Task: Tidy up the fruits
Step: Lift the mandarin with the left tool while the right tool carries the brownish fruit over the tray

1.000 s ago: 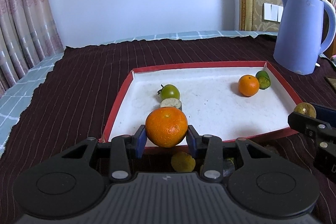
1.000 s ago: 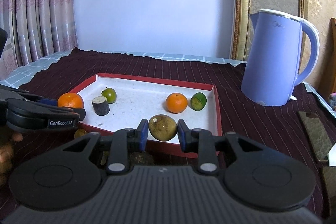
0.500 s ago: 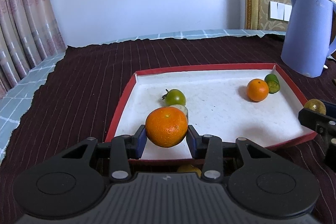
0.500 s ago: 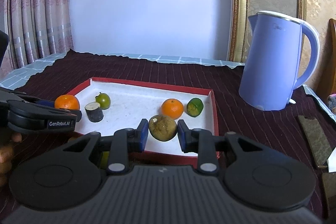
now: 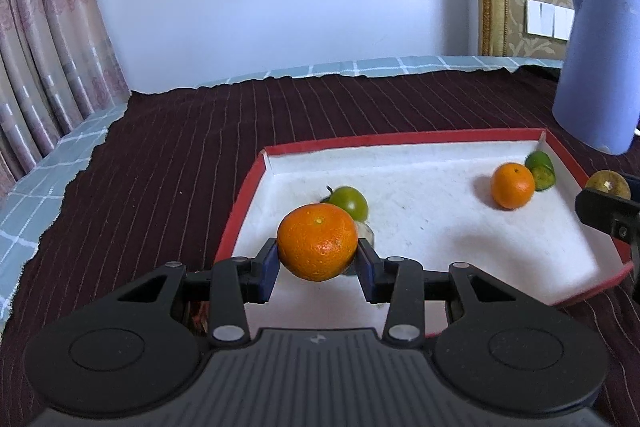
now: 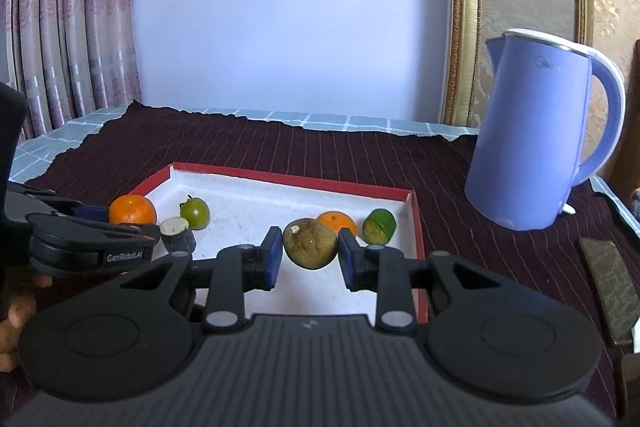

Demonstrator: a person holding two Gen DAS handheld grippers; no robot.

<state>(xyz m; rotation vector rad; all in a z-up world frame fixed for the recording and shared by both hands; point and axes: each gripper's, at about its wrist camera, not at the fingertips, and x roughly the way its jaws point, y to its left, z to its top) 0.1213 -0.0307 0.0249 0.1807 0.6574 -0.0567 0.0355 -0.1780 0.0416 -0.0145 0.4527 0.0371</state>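
Observation:
My left gripper (image 5: 318,269) is shut on a large orange (image 5: 317,241), held above the near left part of a red-rimmed white tray (image 5: 404,141). My right gripper (image 6: 309,259) is shut on a brownish-green round fruit (image 6: 309,242) above the tray's (image 6: 280,177) near right part. Lying in the tray are a green tomato (image 5: 349,202), a dark stub with a pale cut face (image 6: 178,234), a small orange (image 5: 512,185) and a green lime (image 5: 540,169). In the right wrist view the left gripper (image 6: 132,227) shows at the left with its orange (image 6: 132,209).
A lilac electric kettle (image 6: 536,139) stands on the dark striped cloth (image 5: 180,163) right of the tray. A flat brownish slab (image 6: 608,283) lies at the right edge. A checked tablecloth (image 5: 32,203) shows beyond the cloth, curtains (image 6: 68,11) at the left.
Both grippers have moved forward over the tray with their fruits still clamped. The tray's near rim and the yellow fruit below the left gripper have slipped out of sight.

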